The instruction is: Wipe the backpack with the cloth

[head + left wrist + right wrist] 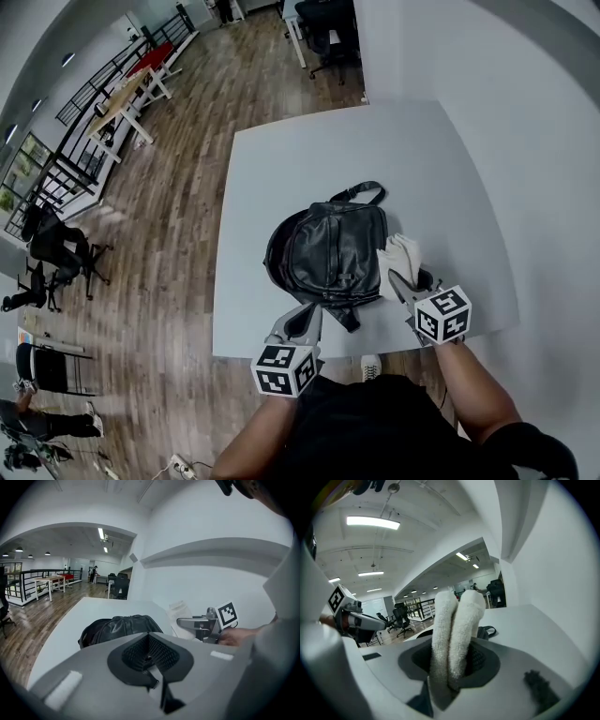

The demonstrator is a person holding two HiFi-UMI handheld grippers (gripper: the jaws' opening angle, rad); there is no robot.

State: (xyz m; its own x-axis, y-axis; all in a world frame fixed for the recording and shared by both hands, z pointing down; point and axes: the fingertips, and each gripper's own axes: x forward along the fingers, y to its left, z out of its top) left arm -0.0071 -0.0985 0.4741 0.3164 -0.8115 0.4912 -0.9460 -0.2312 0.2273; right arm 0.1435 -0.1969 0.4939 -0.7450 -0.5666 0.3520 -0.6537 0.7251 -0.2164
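A black leather backpack [328,251] lies flat on the white table [309,159], its carry strap pointing to the far side. My right gripper [405,281] is shut on a folded white cloth [398,261], held at the backpack's right edge. In the right gripper view the cloth [454,634] stands up between the jaws and hides most of the bag. My left gripper [305,323] hovers at the backpack's near edge, jaws together with nothing between them. The left gripper view shows the backpack [117,627] just ahead and the cloth [180,613] to the right.
The table's near edge [281,354] runs just under both grippers. A white wall [525,141] borders the table on the right. Wooden floor [169,234], office chairs [56,248] and desks [131,94] lie to the left and far side.
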